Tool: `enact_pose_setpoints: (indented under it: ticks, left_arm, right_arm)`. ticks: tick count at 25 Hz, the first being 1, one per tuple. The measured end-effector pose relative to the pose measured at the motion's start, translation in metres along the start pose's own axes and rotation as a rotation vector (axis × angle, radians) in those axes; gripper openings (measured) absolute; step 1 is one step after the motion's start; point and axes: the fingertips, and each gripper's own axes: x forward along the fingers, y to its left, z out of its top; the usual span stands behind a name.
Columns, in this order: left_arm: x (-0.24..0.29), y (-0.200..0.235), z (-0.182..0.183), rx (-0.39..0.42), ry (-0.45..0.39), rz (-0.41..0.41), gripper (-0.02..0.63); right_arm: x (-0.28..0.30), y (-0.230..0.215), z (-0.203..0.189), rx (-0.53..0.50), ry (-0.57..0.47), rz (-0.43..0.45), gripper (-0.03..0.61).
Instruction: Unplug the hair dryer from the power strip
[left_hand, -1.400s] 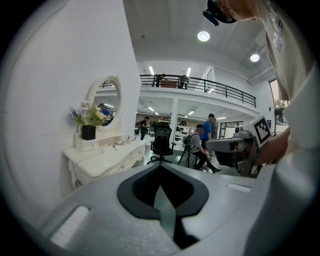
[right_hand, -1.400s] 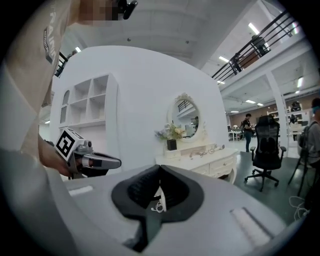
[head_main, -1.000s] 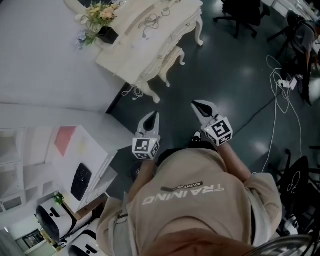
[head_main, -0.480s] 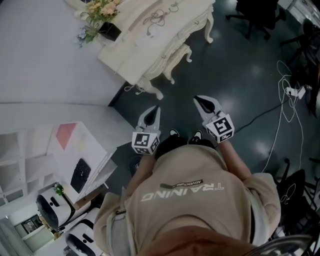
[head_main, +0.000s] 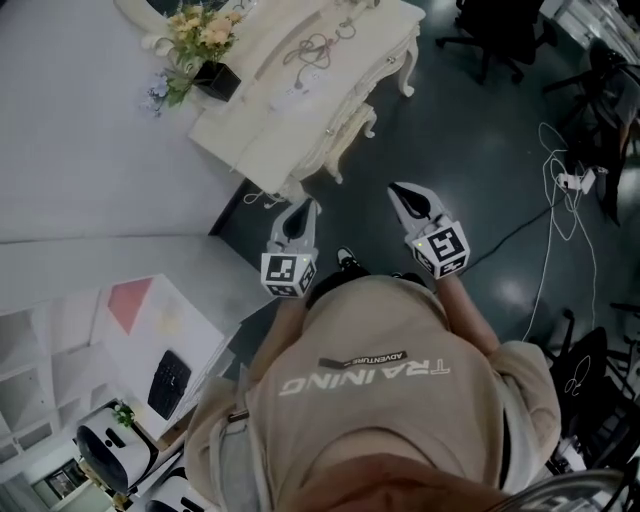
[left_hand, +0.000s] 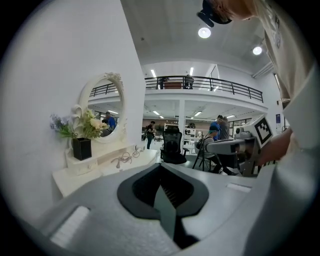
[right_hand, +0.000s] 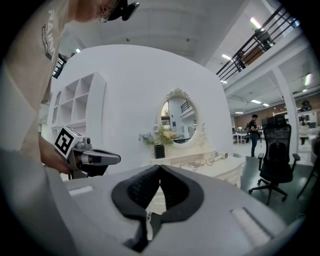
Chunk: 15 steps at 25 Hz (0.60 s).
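Hair dryer (right_hand: 221, 155), small and white: lies on its side near the right end of the cream carved table (head_main: 250, 120), against the white wall. Seen only in the right gripper view. Long axis runs roughly along the table's length, darker end toward that view's right. Too small to tell nozzle from handle. In the head view I cannot pick it out with certainty.

Thin looped cord (head_main: 312, 48) sprawls on the table top just beside it. Where the cord ends is too small to make out.

Pale flowers in a black square pot (head_main: 215, 78) stand at the table's other end. Oval white-framed mirror (right_hand: 179, 120) hangs above the table.

Left tongs (head_main: 308, 208): clenched, tips meeting, nothing between them. Right tongs (head_main: 400, 193): clenched likewise, and empty. Both are held out level in front of the person, side by side, pointing toward the table and well apart from it, over the dark floor (head_main: 470, 150).

The person's beige sweatshirt (head_main: 370, 400) covers the lower head view, hiding the arms past the wrists.
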Motion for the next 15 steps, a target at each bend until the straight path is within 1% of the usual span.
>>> enact_pose_setpoints:
  ticks: [3,8,11,15]
  left_arm:
    - [0.013,0.036,0.008,0.013,-0.021,-0.029,0.006]
    - [0.029,0.089,-0.003,0.002,-0.022,-0.044,0.006]
    - [0.037,0.107,-0.013,-0.031,0.001,-0.049,0.006]
    - [0.065,0.121,-0.017,-0.054,0.02,-0.057,0.006]
  right_arm:
    - [0.033,0.001,0.014,-0.027,-0.017,-0.036,0.003]
    - [0.079,0.005,0.017,-0.021,-0.033,-0.083,0.003]
    - [0.095,0.008,0.011,-0.003,0.005,-0.083,0.003]
    - [0.112,-0.012,0.012,-0.007,0.037,-0.086,0.003]
